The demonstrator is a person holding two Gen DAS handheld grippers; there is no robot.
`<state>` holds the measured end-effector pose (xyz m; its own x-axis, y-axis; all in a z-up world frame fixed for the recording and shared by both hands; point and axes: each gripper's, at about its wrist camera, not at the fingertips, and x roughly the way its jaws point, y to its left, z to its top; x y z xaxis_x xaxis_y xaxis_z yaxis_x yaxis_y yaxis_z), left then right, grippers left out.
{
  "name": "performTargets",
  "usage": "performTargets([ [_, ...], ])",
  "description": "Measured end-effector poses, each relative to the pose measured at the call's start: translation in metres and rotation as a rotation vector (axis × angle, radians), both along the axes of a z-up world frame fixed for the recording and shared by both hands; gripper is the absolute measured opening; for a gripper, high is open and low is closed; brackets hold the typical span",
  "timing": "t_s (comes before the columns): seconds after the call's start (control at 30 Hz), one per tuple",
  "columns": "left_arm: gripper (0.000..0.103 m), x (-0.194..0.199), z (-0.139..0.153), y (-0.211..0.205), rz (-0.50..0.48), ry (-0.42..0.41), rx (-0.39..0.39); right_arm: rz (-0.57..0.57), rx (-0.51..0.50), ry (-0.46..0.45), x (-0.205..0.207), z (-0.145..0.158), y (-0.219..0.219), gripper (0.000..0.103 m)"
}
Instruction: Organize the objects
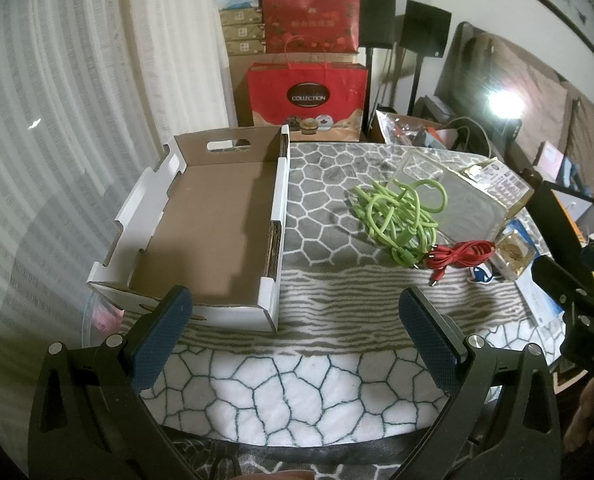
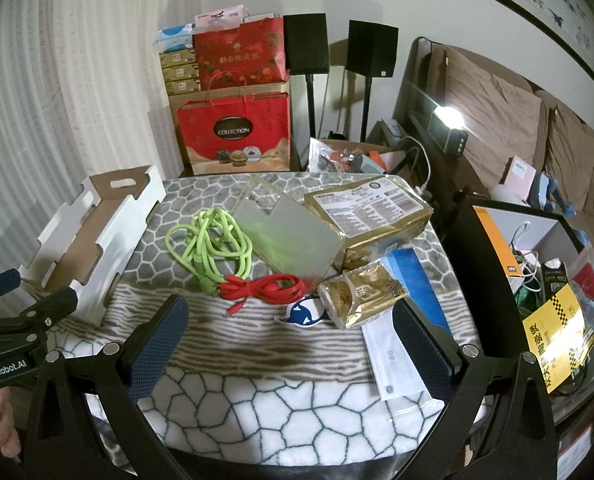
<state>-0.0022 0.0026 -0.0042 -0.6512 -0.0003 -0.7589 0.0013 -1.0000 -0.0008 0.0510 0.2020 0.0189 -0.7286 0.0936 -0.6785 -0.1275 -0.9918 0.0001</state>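
On the counter (image 2: 257,392), an empty cardboard tray (image 1: 213,224) sits at nine o'clock of the green cable (image 2: 209,248); both grippers' fingers (image 1: 157,340) (image 2: 157,344) spread wide, holding nothing.

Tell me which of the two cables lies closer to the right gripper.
The red cable. It lies nearer the right gripper than the green cable, whose coil sits beyond it towards the cardboard box.
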Motion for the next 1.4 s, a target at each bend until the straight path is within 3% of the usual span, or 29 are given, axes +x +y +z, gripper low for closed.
performTargets([
  [1.4,0.103,-0.0011,-0.004,-0.0018,0.002,-0.001,-0.006,0.001,-0.004,-0.002,-0.0014,-0.0001,-0.0004,0.103],
])
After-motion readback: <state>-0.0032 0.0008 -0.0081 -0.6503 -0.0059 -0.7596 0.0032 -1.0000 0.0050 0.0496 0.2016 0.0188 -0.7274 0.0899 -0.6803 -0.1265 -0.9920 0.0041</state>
